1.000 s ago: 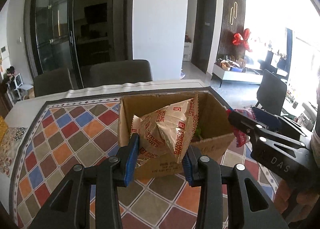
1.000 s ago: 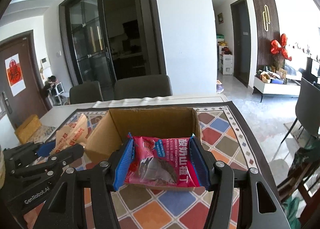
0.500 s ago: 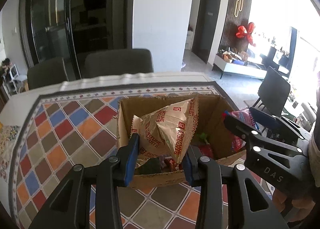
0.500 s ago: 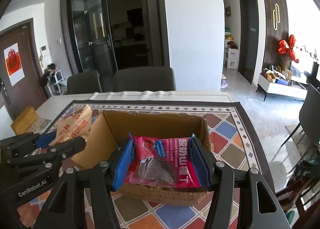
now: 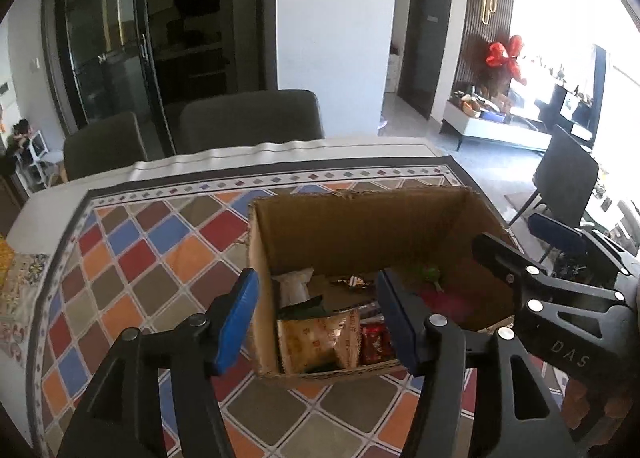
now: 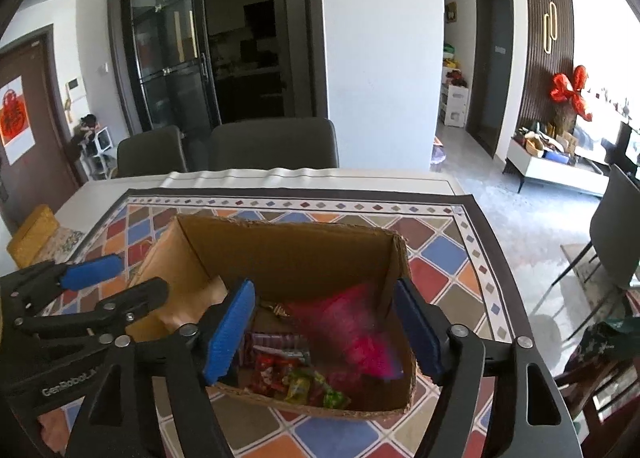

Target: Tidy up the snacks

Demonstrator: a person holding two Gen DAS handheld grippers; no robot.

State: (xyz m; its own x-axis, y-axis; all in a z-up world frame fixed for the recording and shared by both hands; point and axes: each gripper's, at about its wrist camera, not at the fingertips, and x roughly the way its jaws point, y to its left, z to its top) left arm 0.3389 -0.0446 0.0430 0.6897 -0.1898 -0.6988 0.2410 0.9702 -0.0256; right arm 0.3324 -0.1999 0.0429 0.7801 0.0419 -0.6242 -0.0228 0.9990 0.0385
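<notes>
While both grippers hang over the open cardboard box [image 5: 360, 226] on the diamond-patterned tablecloth [image 5: 132, 258], nothing sits between either pair of pads. Far left on the table edge: a yellow box [image 6: 30, 234], well apart from the carton. Left gripper [image 5: 316, 318]: blue pads spread and opening further, straddling the carton's near left corner, one pad outside the left wall, the other above the inside; no contact with any packet. Below it, inside the box at the near left, lies the tan biscuit packet [image 5: 316, 342], a dark green wrapper just behind it, and a red packet [image 5: 374, 342] touching its right side. Farther right on the box floor, a pink-red hawthorn snack bag [image 6: 352, 330], blurred in the right wrist view, tilted against the right wall. Near front of the box: small red and green-yellow candy wrappers [image 6: 304, 382] in a loose cluster. Right gripper [image 6: 324, 334]: pads also apart and widening, above the box's right half, clear of the pink bag beneath. Two grey chairs [image 5: 248, 118] stand behind the table's far edge.
</notes>
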